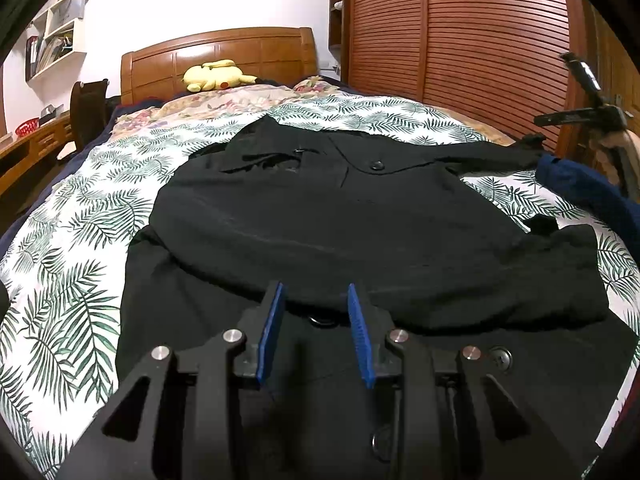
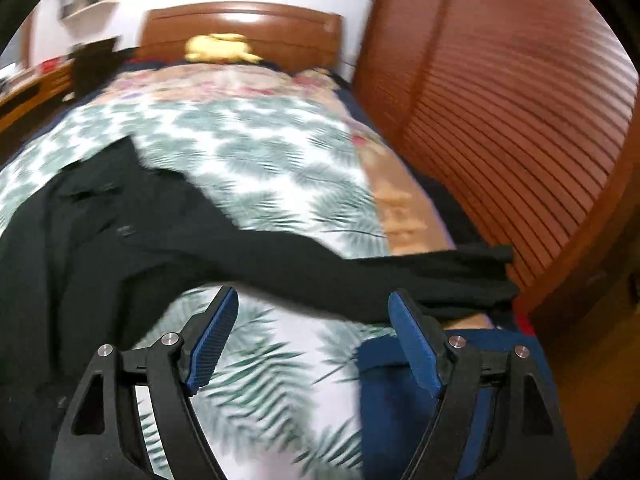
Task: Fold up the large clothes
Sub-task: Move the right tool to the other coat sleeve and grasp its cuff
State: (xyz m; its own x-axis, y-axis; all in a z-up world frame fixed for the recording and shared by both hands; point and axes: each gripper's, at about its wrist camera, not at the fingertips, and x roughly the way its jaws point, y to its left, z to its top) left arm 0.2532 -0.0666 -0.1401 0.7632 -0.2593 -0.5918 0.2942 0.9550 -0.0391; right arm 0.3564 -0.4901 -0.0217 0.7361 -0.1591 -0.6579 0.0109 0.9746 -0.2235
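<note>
A large black coat [image 1: 340,220] lies spread on the leaf-print bedspread [image 1: 72,272], its left sleeve folded across the body. My left gripper [image 1: 316,296] is open and empty, just above the coat's lower middle. In the right wrist view the coat [image 2: 100,248] lies at the left and its right sleeve [image 2: 400,276] stretches out to the bed's right edge. My right gripper [image 2: 312,300] is wide open and empty, just short of that sleeve. The right gripper also shows in the left wrist view [image 1: 588,112] at the far right.
A yellow plush toy [image 1: 216,74] lies by the wooden headboard [image 1: 224,52]. A slatted wooden wardrobe [image 1: 460,28] stands along the bed's right side. A blue cloth [image 2: 400,400] lies at the bed's right edge. A desk and chair [image 1: 86,112] stand left of the bed.
</note>
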